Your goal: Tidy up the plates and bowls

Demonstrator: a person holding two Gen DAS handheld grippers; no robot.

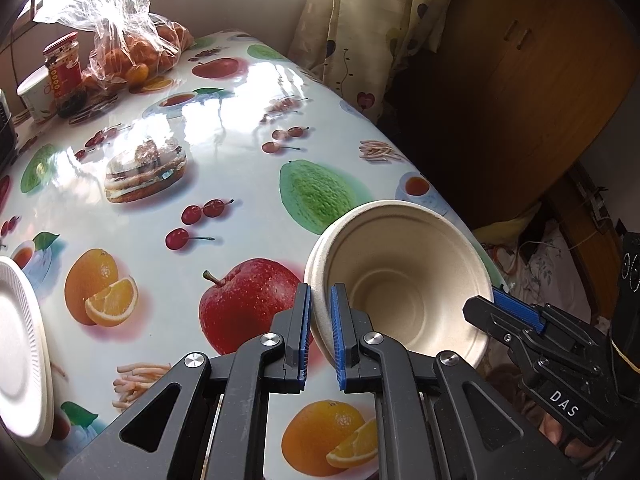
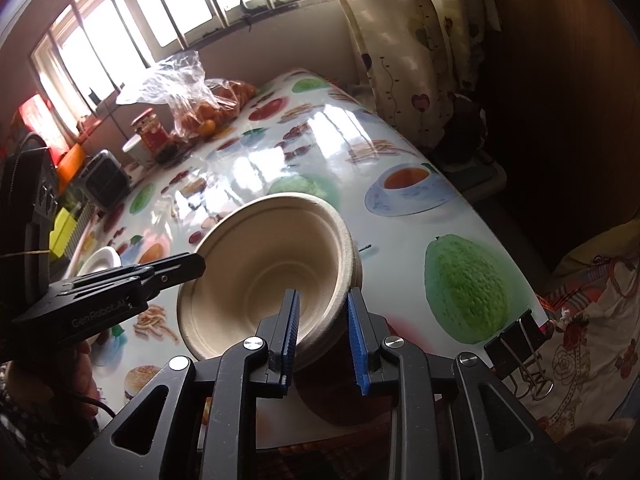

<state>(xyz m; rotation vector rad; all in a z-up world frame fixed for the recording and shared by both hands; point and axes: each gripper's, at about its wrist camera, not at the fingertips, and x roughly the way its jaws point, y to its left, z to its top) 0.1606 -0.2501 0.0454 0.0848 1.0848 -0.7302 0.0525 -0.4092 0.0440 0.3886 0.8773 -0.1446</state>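
Note:
A stack of beige paper bowls [image 1: 404, 280] is held tilted above the table's near right edge. My left gripper [image 1: 320, 332] is shut on the stack's left rim. My right gripper [image 2: 324, 336] straddles the opposite rim of the same bowls [image 2: 272, 272], its jaws a little wider than the rim; the right gripper also shows in the left wrist view [image 1: 504, 312]. A white paper plate [image 1: 20, 352] lies on the table at the far left, also seen small in the right wrist view [image 2: 102, 260].
The table [image 1: 240, 128] has a glossy fruit-print cloth. At its far end stand a red-labelled jar [image 1: 66, 76], a white cup [image 1: 34, 96] and a plastic bag of oranges [image 1: 132, 52]. A curtain [image 1: 360, 32] and dark wooden furniture [image 1: 520, 80] lie to the right. Binder clips [image 2: 520, 344] grip the cloth edge.

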